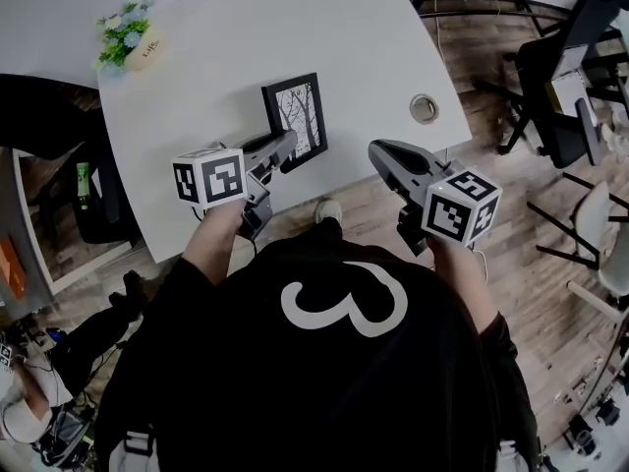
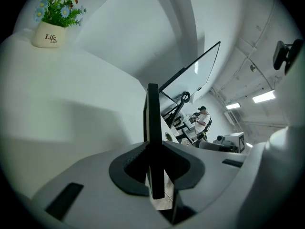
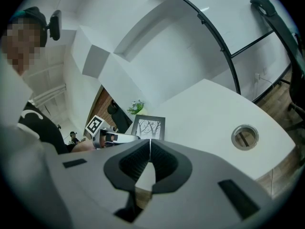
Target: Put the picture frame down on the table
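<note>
The frame (image 1: pixel 298 116) is upright over the near part of the table (image 1: pixel 295 28), a little left of the table's middle, its tree picture turned toward the table's right end. The left gripper (image 1: pixel 287 146) reaches in from the table's near edge and has the frame by its lower near side. In the left gripper view the jaws of the left gripper (image 2: pixel 153 149) are clamped on the frame (image 2: pixel 152 118), which shows edge-on as a thin black strip rising between them. I cannot tell whether the frame's bottom edge touches the table or hangs just above it. The right gripper (image 1: pixel 378 150) hovers at the table's near edge, toward its right end, apart from the frame. In its own view the right gripper (image 3: pixel 150 144) has its jaws pressed together at the tips with nothing between them, and beyond them the frame (image 3: pixel 149 127) faces it. A small plant (image 1: pixel 128 35) in a cream pot sits at the table's far left corner. A round metal grommet (image 1: pixel 424 108) is set into the table near its right edge.
</note>
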Demonstrator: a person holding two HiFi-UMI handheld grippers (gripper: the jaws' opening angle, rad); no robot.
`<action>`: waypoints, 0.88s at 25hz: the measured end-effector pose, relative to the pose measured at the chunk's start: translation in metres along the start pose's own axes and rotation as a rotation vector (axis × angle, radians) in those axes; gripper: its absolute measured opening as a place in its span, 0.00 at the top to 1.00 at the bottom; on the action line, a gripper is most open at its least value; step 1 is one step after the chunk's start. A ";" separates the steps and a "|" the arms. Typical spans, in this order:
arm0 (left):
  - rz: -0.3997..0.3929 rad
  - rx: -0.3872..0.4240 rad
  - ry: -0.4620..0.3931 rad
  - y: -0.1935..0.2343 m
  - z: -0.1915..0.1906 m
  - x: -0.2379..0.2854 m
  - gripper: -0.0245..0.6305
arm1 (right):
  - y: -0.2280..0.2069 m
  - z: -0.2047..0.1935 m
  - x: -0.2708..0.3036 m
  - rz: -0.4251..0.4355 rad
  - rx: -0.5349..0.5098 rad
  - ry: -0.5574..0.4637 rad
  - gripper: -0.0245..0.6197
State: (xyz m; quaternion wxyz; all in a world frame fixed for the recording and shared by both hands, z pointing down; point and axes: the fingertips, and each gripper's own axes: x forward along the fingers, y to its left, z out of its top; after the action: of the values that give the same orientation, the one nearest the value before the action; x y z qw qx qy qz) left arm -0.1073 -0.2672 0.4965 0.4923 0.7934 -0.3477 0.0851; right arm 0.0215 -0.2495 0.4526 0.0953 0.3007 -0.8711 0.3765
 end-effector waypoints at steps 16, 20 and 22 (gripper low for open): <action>0.091 -0.017 0.002 0.026 0.003 0.004 0.84 | -0.003 -0.007 0.004 -0.007 0.016 0.016 0.92; 0.123 -0.018 0.009 0.034 0.001 0.003 0.83 | -0.003 -0.009 0.006 -0.005 0.016 0.023 0.92; 0.131 -0.020 0.013 0.036 0.000 0.005 0.83 | -0.006 -0.008 0.005 -0.005 0.020 0.025 0.92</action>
State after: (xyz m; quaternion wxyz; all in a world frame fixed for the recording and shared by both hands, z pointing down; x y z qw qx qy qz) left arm -0.1267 -0.2794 0.5244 0.4957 0.7635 -0.3966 0.1190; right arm 0.0201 -0.2491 0.4637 0.1042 0.2993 -0.8653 0.3885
